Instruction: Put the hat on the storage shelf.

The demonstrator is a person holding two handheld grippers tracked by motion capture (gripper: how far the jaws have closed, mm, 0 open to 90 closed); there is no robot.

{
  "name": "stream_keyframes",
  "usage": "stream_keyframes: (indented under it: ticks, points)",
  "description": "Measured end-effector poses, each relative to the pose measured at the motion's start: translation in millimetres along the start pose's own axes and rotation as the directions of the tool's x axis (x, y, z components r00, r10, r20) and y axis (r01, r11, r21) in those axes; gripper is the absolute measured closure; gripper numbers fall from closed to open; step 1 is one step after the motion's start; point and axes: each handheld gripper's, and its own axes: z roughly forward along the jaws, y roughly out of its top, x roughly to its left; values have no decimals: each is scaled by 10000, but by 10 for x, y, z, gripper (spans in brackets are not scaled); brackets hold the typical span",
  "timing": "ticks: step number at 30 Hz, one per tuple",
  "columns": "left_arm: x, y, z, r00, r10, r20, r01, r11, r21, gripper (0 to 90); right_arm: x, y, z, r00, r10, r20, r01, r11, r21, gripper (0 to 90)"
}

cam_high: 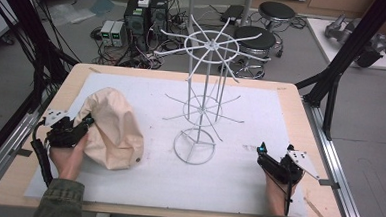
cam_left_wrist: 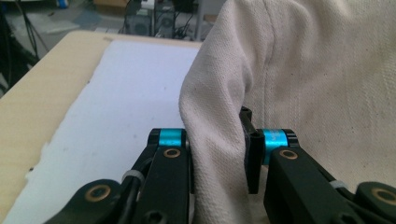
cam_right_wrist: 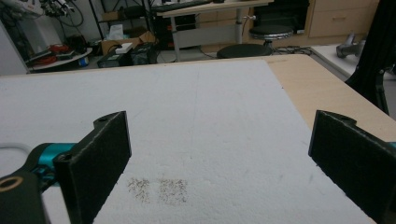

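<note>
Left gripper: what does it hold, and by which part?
The left gripper pinches a fold at the edge of the cream cloth hat.

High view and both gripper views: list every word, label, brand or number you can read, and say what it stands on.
No text can be read in any view.
Cream fabric cap: plain cloth with no print or logo showing.
White wire rack: bare wire, no label.
Left gripper and right gripper: blue bands and black jaws, no legible marking.
Boxes on the floor: too small and blurred to read.
</note>
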Motion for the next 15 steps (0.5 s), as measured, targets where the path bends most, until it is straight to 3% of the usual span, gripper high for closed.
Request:
stream_keyframes:
  ticks: [5, 10, 15]
  points:
    - [-65, 123, -105, 9984, -8, 568, 44, 9980, -632, 780, 2, 0, 0, 10000, 0, -14, 0, 10000, -5, 46]
    - [-137, 241, -191, 9941, 84, 1080, 18, 9956, -940, 779, 1, -1, 1, 10000, 20, -34, -20, 10000, 19, 46]
    - [-224, 352, -278, 9826, 332, 1826, -104, 9922, -1244, 779, 2, -1, 3, 10000, 21, -46, -21, 10000, 7, 46]
